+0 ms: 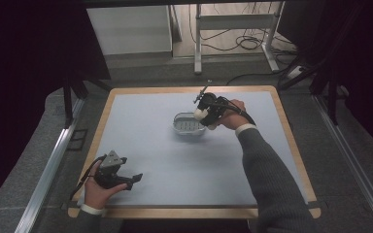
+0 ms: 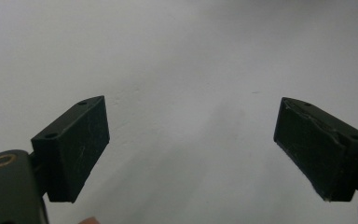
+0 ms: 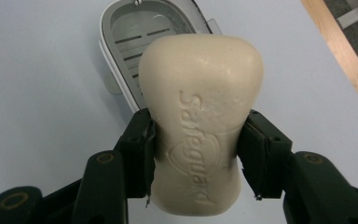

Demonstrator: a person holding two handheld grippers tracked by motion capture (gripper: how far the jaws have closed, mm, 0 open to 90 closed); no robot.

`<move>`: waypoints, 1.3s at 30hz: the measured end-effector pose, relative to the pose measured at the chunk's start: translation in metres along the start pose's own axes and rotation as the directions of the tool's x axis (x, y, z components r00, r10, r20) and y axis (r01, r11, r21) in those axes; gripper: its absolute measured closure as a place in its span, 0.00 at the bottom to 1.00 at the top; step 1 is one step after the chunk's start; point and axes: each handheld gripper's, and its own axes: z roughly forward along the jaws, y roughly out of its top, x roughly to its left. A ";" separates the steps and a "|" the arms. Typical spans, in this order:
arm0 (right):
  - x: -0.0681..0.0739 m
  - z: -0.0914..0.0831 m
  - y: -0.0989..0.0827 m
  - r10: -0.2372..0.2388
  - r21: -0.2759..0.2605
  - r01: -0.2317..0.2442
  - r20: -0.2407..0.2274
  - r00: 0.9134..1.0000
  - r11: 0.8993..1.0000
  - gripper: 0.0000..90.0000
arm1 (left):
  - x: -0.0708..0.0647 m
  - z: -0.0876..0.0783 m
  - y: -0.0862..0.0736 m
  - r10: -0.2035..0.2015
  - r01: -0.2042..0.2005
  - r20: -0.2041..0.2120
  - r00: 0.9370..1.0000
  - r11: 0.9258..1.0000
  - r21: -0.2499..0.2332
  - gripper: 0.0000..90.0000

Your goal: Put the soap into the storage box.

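Note:
A cream bar of soap point(image 3: 200, 116) with an embossed brand name is clamped across its waist by my right gripper point(image 3: 196, 156), both black pads pressing its sides. In the high view the right gripper point(image 1: 205, 112) holds the soap point(image 1: 200, 113) just above the right rim of a grey soap dish point(image 1: 188, 124) near the middle of the table. The dish point(image 3: 135, 42) lies open below the soap, its slotted floor bare. My left gripper point(image 1: 132, 179) rests near the table's front left edge, and its jaws point(image 2: 193, 149) stand wide apart over bare tabletop.
The pale blue tabletop point(image 1: 175, 165) has a wooden border point(image 1: 189, 212). Past its far edge stand a white desk frame point(image 1: 233, 29) and loose cables point(image 1: 247, 43) on the floor. Metal rails point(image 1: 48, 170) run along both sides.

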 end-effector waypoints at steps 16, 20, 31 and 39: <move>-0.001 0.013 0.018 -0.039 0.009 0.039 0.003 0.999 0.999 0.55 | 0.000 0.000 0.000 0.000 0.000 0.000 1.000 1.000 0.003 0.12; -0.001 0.019 0.026 -0.065 0.009 0.065 -0.003 0.998 0.998 0.55 | -0.001 0.001 0.000 0.002 -0.002 0.003 1.000 1.000 0.005 0.12; 0.007 0.042 0.039 -0.131 0.038 0.131 -0.015 0.991 0.991 0.55 | -0.001 0.002 0.000 0.003 -0.003 0.006 1.000 1.000 0.005 0.12; 0.009 0.059 0.040 -0.148 0.074 0.149 -0.027 0.989 0.986 0.55 | -0.003 0.004 0.000 0.004 -0.005 0.009 1.000 1.000 0.010 0.12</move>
